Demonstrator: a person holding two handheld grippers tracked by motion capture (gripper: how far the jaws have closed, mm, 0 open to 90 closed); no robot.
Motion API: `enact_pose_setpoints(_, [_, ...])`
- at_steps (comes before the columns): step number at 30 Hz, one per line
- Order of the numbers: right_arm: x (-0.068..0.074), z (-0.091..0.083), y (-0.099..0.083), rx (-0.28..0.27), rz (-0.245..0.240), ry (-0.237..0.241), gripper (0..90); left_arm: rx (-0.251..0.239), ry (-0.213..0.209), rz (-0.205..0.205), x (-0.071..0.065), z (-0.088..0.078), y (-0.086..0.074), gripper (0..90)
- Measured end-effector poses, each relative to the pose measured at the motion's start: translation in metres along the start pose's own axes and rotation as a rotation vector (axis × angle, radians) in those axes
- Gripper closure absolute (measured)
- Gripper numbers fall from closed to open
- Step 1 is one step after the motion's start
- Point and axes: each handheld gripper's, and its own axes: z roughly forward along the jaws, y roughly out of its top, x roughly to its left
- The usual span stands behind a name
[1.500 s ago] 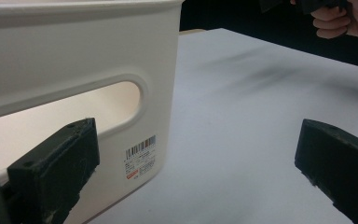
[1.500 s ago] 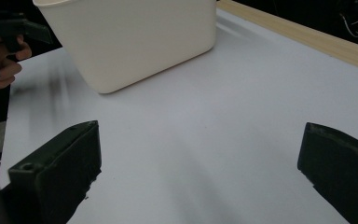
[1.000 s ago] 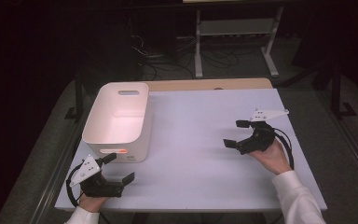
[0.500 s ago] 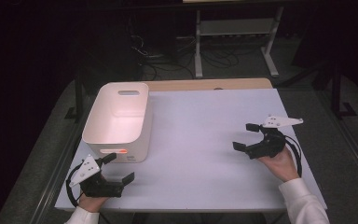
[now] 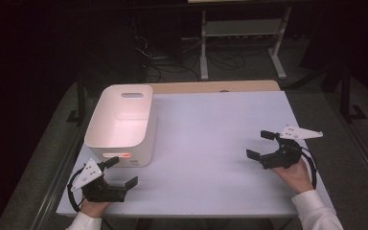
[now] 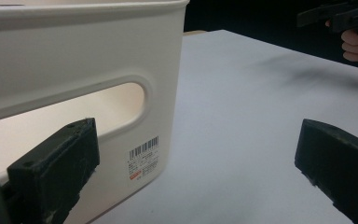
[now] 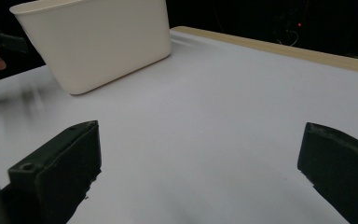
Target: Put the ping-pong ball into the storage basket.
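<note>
— What is sitting on the table right now?

— A white plastic bin [image 5: 120,125] is standing upright on the left part of the white tabletop [image 5: 211,139], its open mouth facing up. An oval handle slot [image 6: 65,105] is showing in its near end wall, and a small barcode label [image 6: 143,158] is sticking to that wall near the bottom corner. The inside of the bin is looking bare.

— And where are the person's hands?

— The left gripper [image 5: 118,171] is resting at the near left corner of the table, just beside the bin's near end. Its two black jaws are standing wide apart, gripping nothing; one jaw is sitting right in front of the bin wall, though I cannot tell if it is touching. The right gripper [image 5: 262,144] is hovering over the right side of the table, well apart from the bin, its jaws likewise spread and holding nothing. A white sleeve [image 5: 316,211] is showing at that wrist.
</note>
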Motion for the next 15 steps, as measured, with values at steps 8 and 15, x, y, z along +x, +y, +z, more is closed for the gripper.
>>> enact_pose_setpoints(8, [0.004,-0.008,-0.011,-0.010,-0.026,-0.026,0.0,-0.005,-0.003,0.000,-0.001,-0.001,0.000,0.0])
enact_pose_setpoints(15, [0.012,-0.014,-0.015,-0.039,-0.047,-0.039,0.0,-0.011,-0.008,-0.003,-0.001,-0.002,0.001,0.0])
